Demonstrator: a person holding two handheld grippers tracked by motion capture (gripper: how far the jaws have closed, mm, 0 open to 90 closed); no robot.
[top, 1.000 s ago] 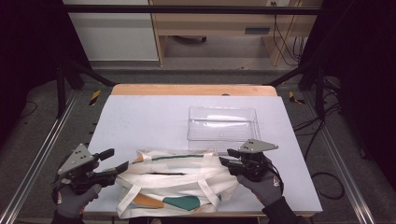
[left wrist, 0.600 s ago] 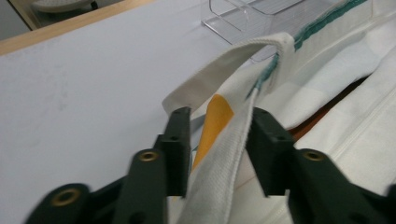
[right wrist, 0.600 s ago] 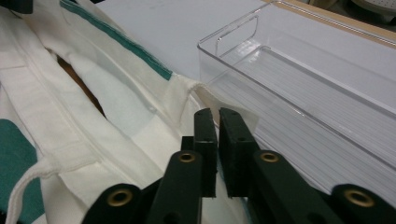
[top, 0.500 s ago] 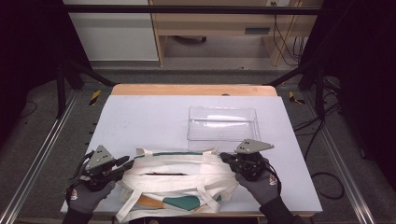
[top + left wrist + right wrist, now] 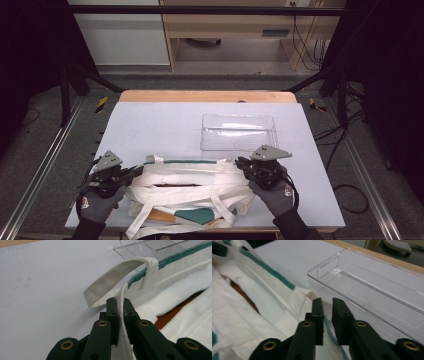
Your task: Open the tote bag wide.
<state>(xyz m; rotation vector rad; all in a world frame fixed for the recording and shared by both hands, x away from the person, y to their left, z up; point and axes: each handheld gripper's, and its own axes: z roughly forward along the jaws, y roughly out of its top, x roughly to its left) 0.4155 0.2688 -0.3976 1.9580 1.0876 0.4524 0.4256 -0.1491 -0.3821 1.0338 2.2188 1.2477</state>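
Left gripper [image 5: 119,305] had slid in from the lower left of the high view toward the bag [image 5: 192,192] and its jaws had just been closing; they sat clamped on the bag's edge, fabric pinched between them, right under the strap [image 5: 117,280]. Right gripper [image 5: 327,305] at the bag's right end had snapped shut and then eased back apart, a narrow gap showing with nothing gripped, tray [image 5: 372,287] just behind. Bag lay flat at the lower middle of the table [image 5: 150,125]. Looks like one end was secured and the right needed another bite.

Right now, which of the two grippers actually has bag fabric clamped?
The left gripper: its jaws pinch the tote bag edge. The right gripper shows a gap.
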